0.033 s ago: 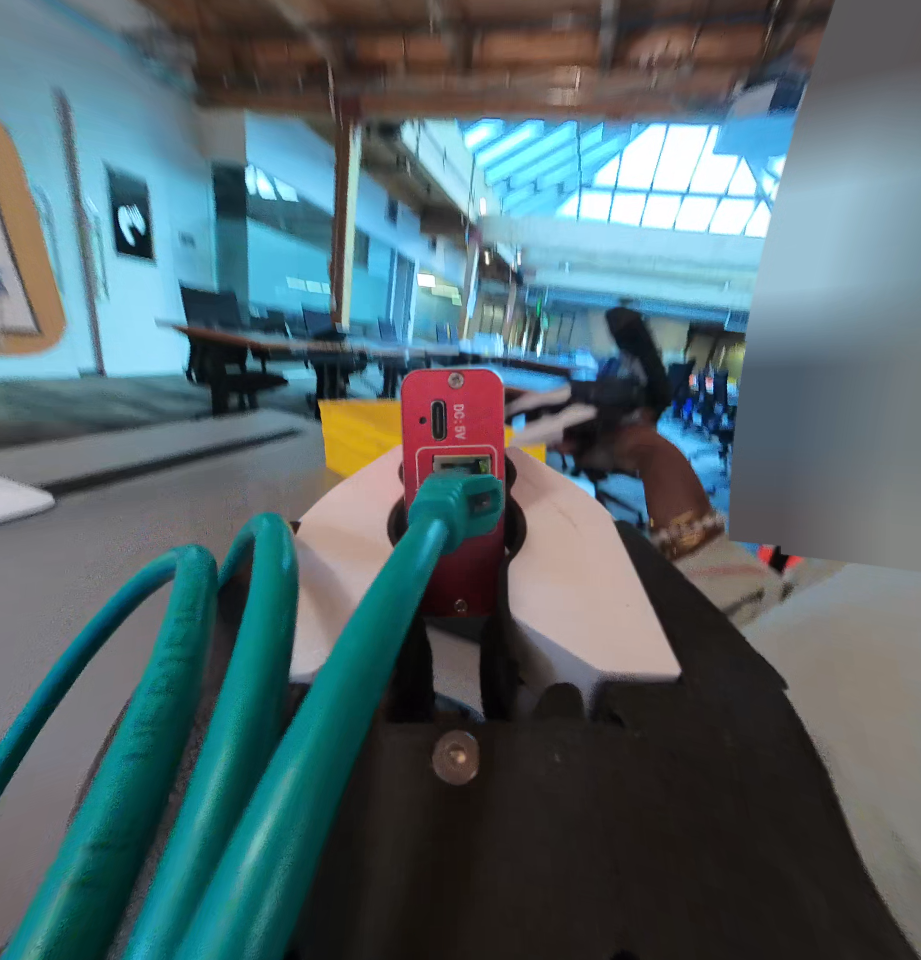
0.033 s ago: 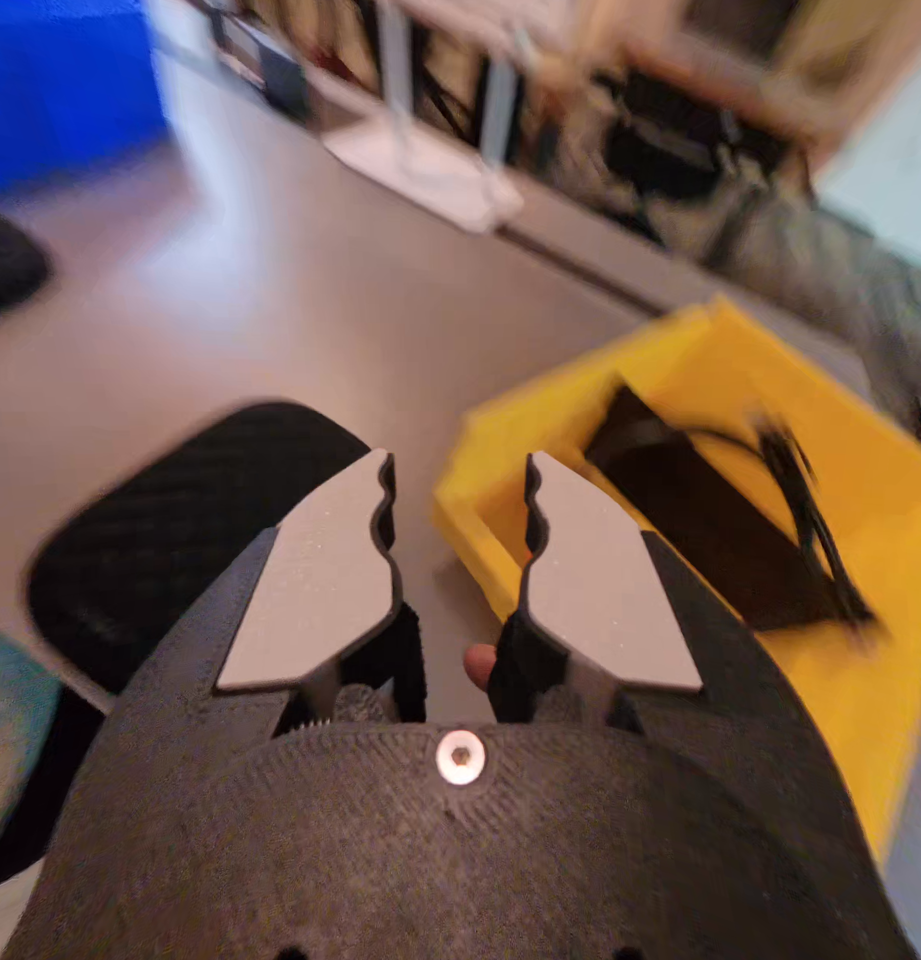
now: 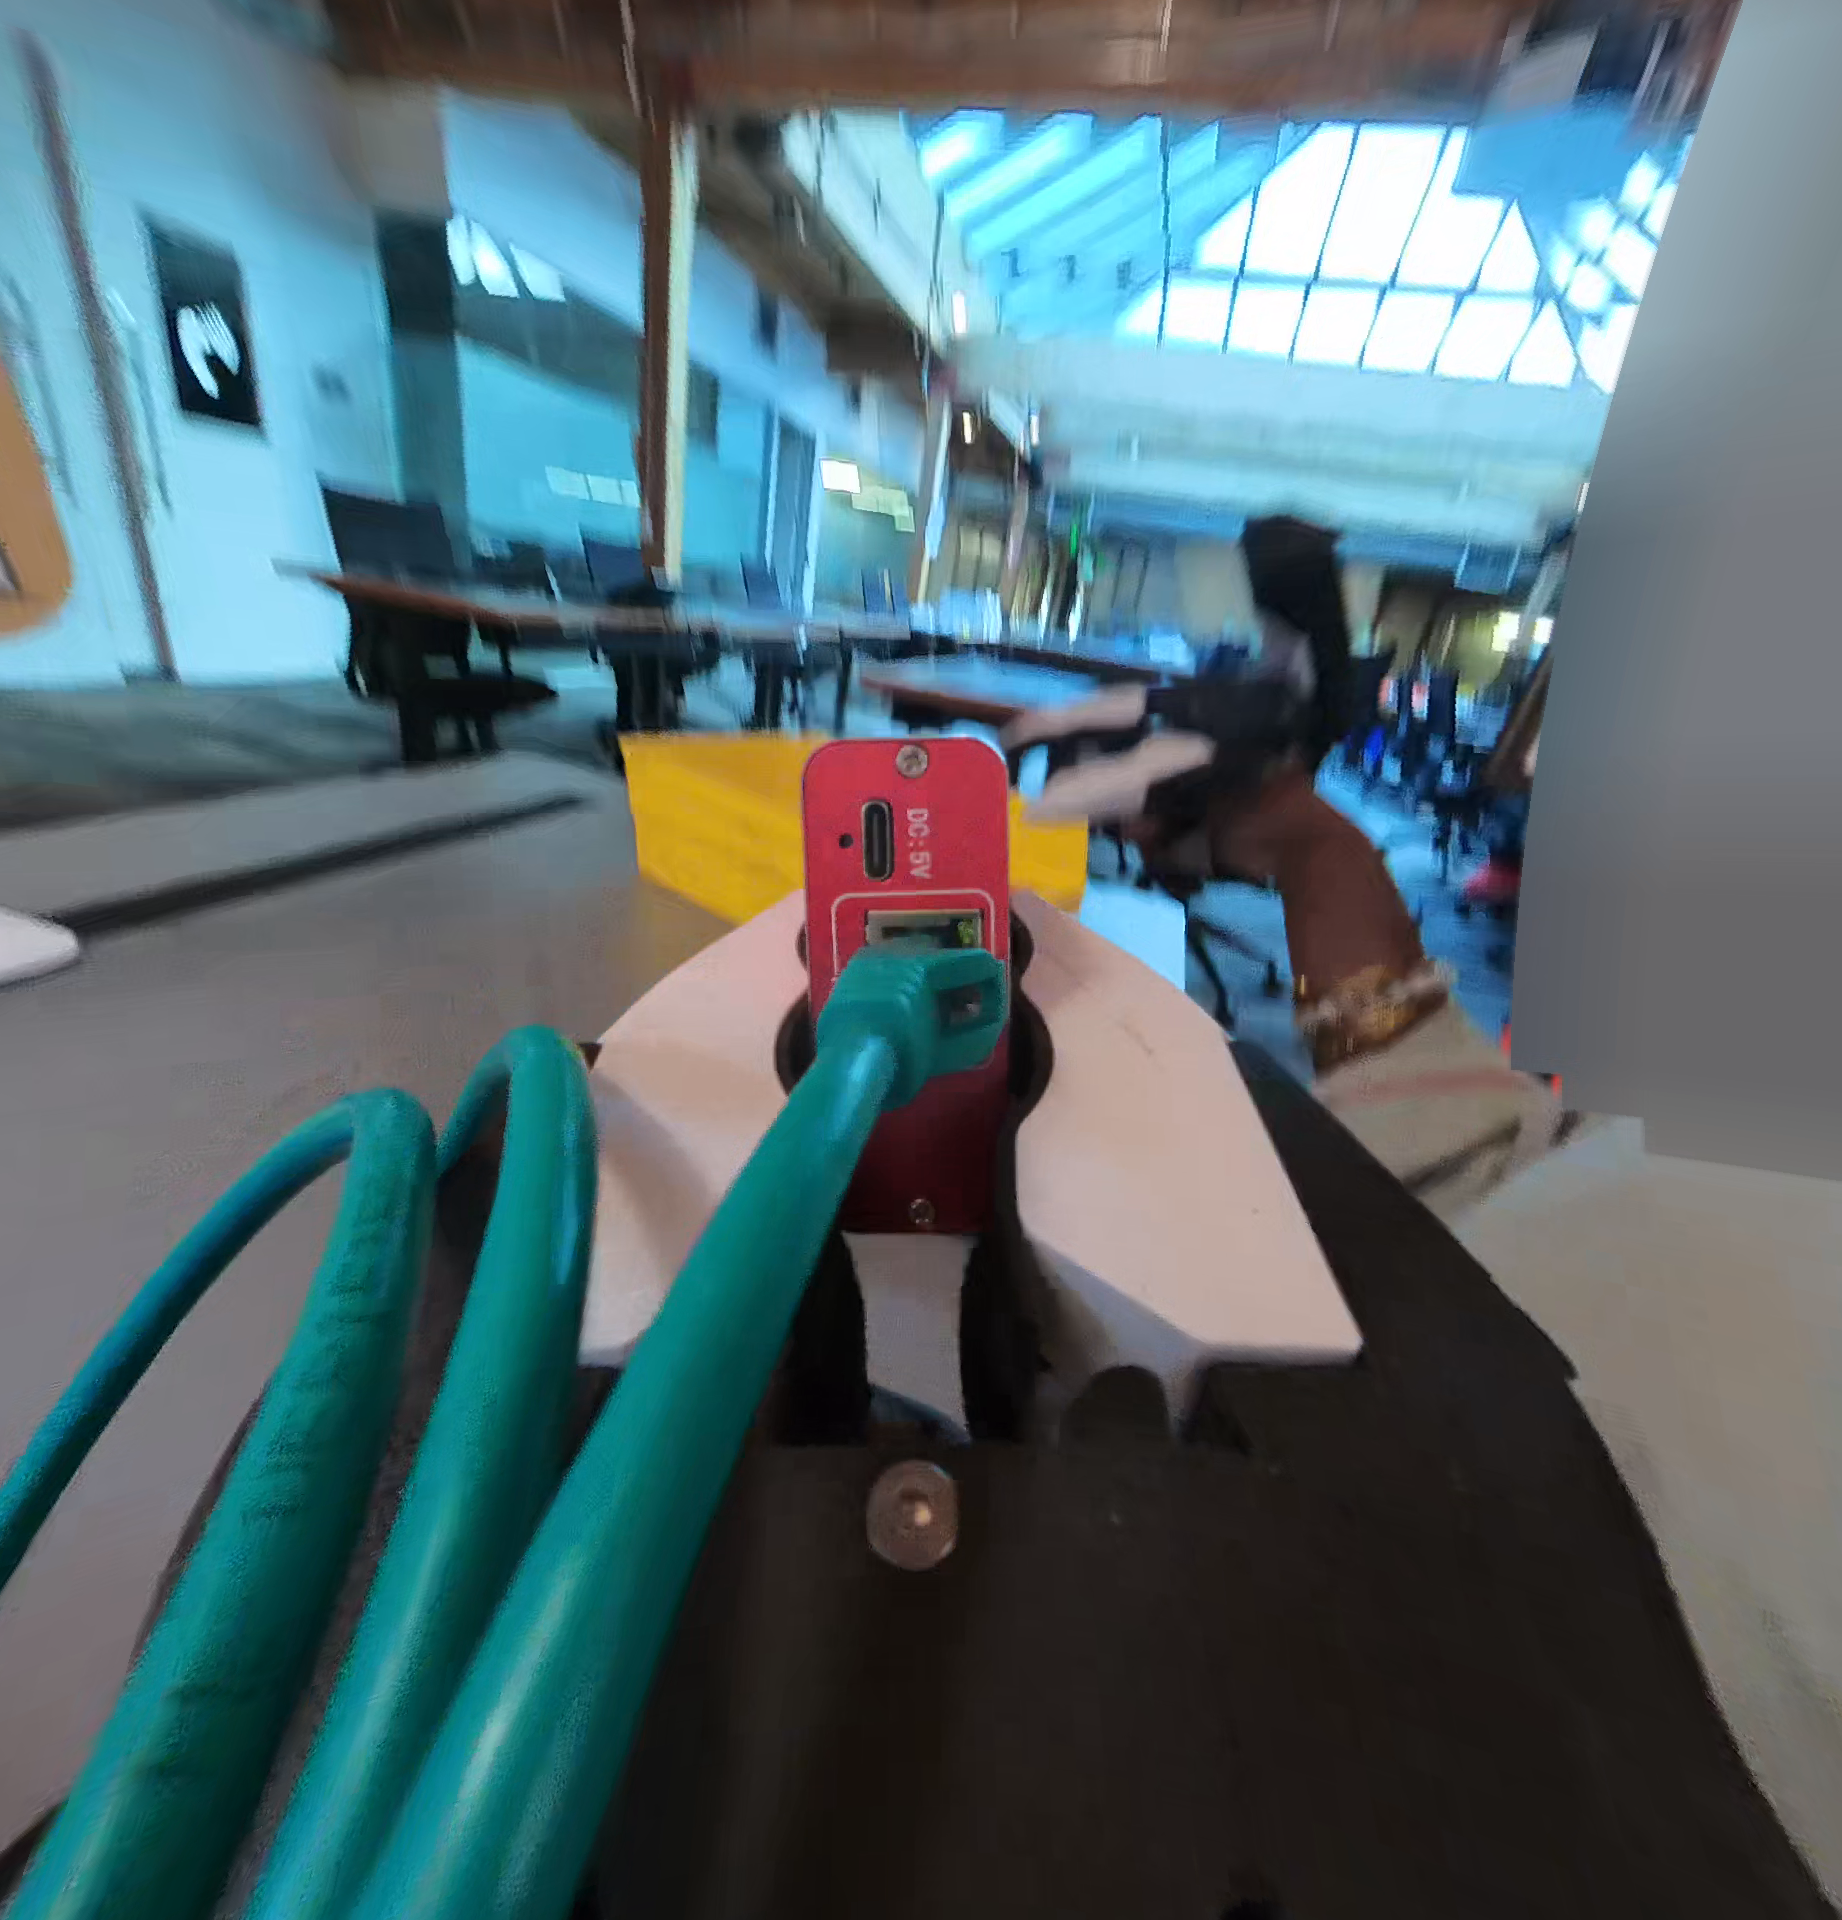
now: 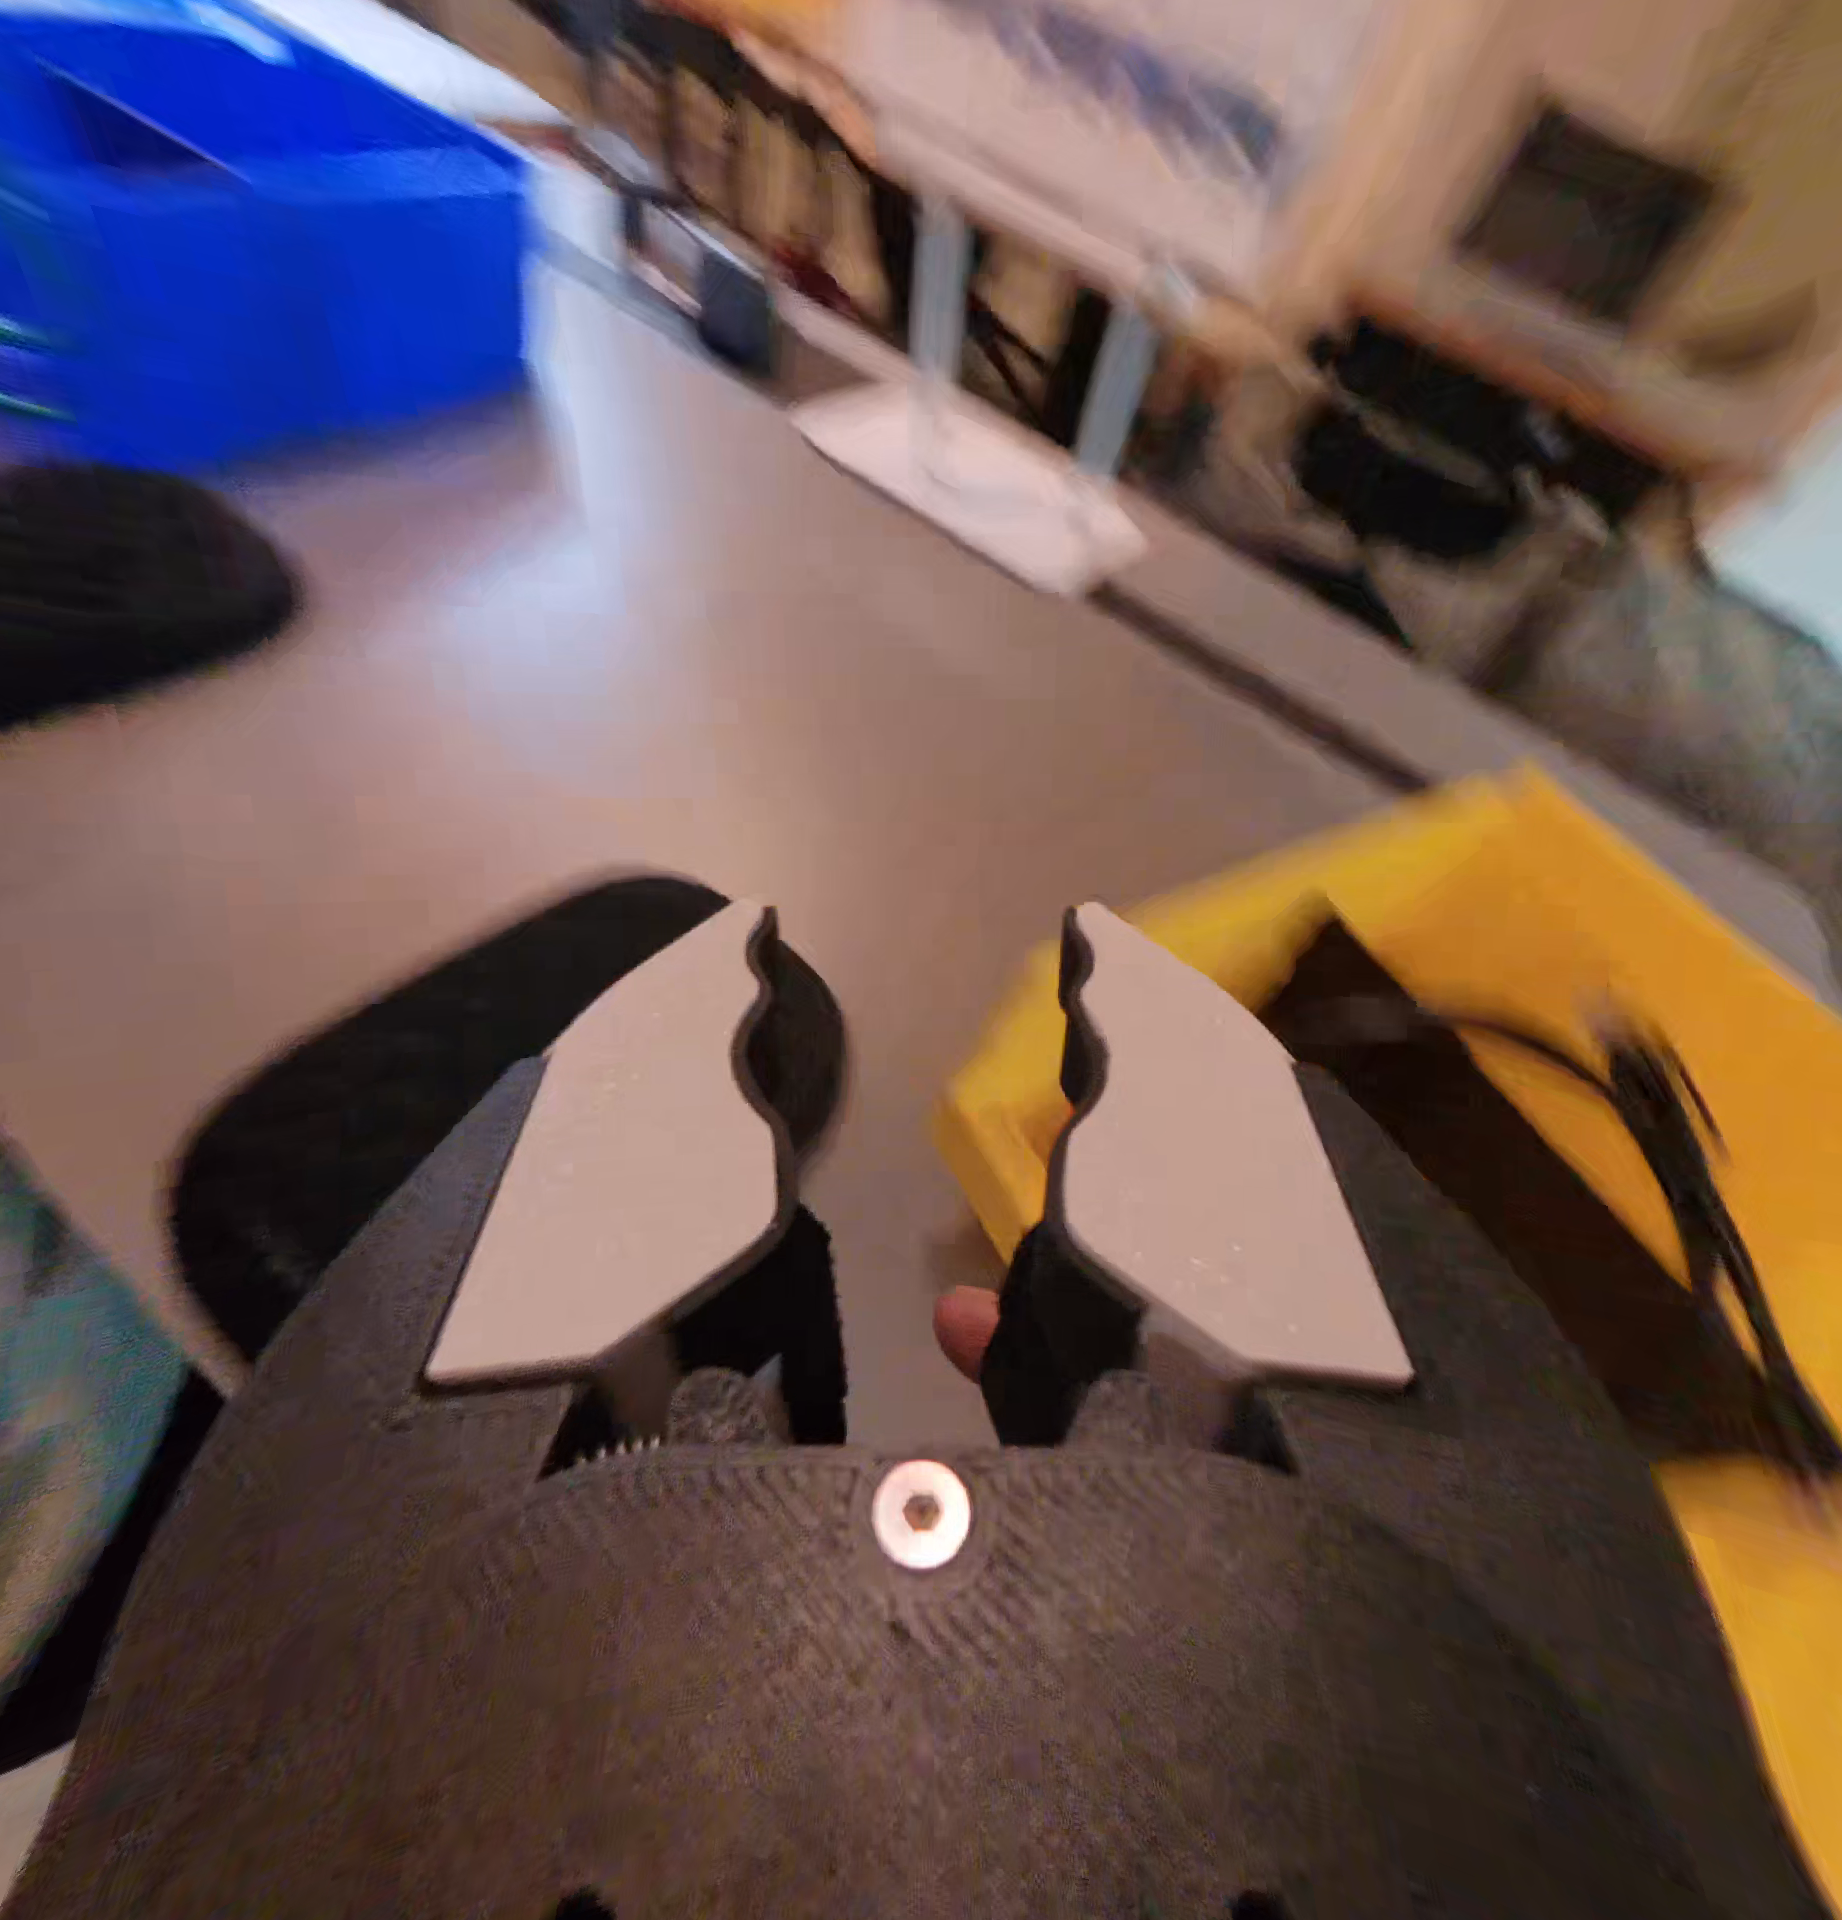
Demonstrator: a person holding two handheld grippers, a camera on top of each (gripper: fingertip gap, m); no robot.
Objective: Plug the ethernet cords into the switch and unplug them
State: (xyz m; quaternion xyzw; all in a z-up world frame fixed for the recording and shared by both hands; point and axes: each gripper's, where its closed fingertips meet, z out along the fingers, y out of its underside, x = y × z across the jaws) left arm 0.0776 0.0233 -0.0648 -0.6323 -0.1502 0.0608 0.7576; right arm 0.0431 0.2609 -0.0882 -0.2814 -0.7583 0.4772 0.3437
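In the left wrist view my left gripper (image 3: pixel 909 935) is shut on a small red switch (image 3: pixel 906 821), which stands upright between the white fingers (image 3: pixel 1156 1143). A green ethernet cord (image 3: pixel 626 1455) has its plug (image 3: pixel 927 1013) seated in the switch's port. The cord loops back over the gripper's left side. In the right wrist view my right gripper (image 4: pixel 917 925) is open and empty above the grey table (image 4: pixel 688 675). It hangs just left of a yellow bin (image 4: pixel 1519 935). No cord or switch shows in that view.
The yellow bin holds a black item with thin black cables (image 4: pixel 1519 1195) and also shows behind the switch (image 3: pixel 719 821). A blue bin (image 4: pixel 252 260) stands at the far left. Black pads (image 4: pixel 377 1060) lie on the table. A white stand base (image 4: pixel 1000 499) sits at the back edge.
The right wrist view has shifted: the blue bin fills more of the upper left and the yellow bin sits lower and farther right. The left gripper, switch and cord look unchanged.
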